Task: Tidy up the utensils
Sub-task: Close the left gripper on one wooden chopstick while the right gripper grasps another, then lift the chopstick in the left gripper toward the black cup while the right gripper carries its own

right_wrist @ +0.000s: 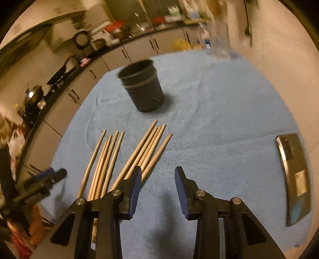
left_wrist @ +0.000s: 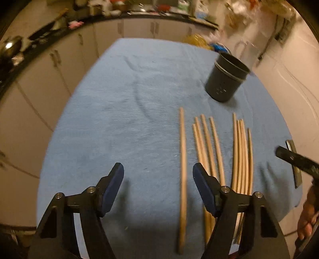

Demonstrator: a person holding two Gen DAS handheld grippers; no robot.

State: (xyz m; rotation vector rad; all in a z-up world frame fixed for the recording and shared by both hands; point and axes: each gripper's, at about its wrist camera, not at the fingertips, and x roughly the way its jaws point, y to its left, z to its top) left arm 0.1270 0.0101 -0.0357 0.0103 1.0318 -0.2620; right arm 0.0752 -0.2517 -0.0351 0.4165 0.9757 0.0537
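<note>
Several wooden chopsticks (left_wrist: pixel 211 145) lie side by side on a blue cloth (left_wrist: pixel 119 119); they also show in the right wrist view (right_wrist: pixel 139 151). One chopstick (left_wrist: pixel 183 169) lies apart to the left. A dark cylindrical holder (left_wrist: pixel 227 77) stands upright beyond them, also in the right wrist view (right_wrist: pixel 142 87). My left gripper (left_wrist: pixel 158 175) is open and empty above the cloth, the single chopstick between its fingers below. My right gripper (right_wrist: pixel 158 179) is open and empty, just right of the chopsticks.
A flat dark device (right_wrist: pixel 295 179) lies on the cloth's right edge, seen also in the left wrist view (left_wrist: pixel 295 163). A cluttered counter (left_wrist: pixel 139 12) and cabinets run behind the table. Plastic bags (left_wrist: pixel 199 39) sit at the far edge.
</note>
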